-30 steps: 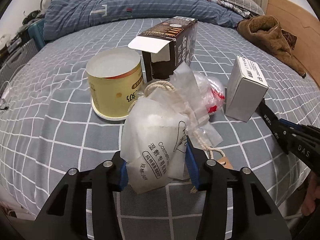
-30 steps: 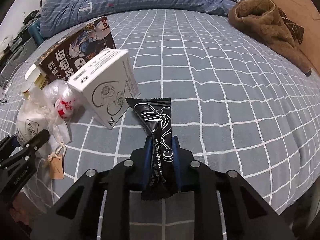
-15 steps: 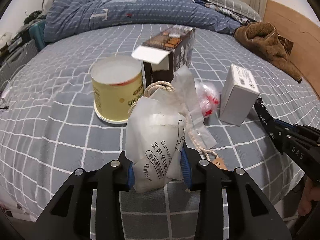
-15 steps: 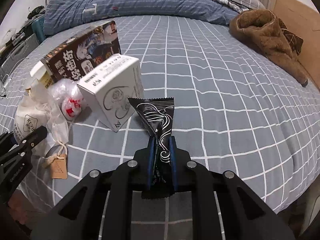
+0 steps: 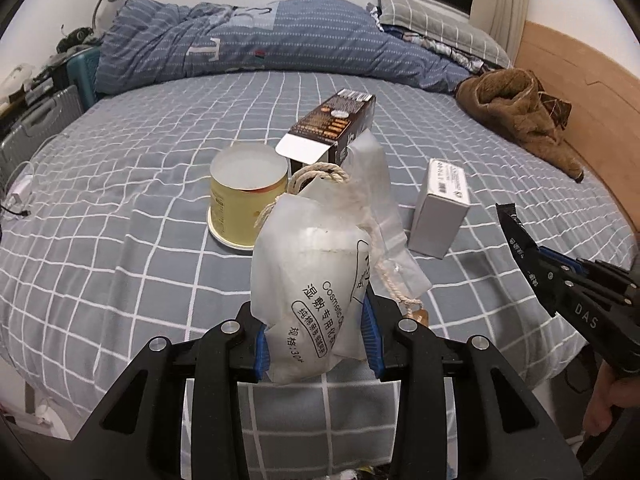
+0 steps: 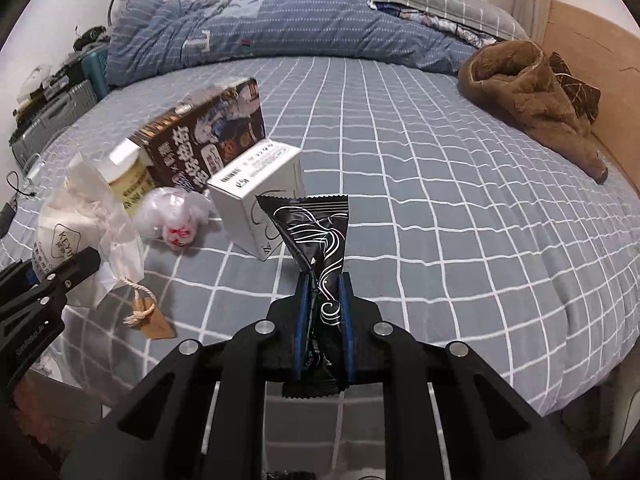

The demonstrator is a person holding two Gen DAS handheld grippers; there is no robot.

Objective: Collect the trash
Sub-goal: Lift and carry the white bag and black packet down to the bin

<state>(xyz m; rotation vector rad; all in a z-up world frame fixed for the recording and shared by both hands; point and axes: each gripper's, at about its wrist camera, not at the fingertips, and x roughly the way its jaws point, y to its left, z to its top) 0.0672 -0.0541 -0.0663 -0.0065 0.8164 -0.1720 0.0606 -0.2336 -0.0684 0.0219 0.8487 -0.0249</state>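
Above the checked bedsheet (image 5: 120, 208), a white drawstring pouch (image 5: 308, 280) and black snack wrapper (image 6: 316, 236) are now held lifted clear, clamped by the left gripper (image 5: 316, 336) and right gripper (image 6: 322, 320), ready for disposal.

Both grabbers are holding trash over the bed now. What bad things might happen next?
1. The left gripper pinches only the bottom of the white bag; its jaws have just been closing on it. It is soft and tall, so it might sag or slip.
2. The bag's string and paper tag dangle and may snag the white box or the crumpled plastic.
3. The right gripper holds the thin black wrapper, which is slippery-looking and might slide out.
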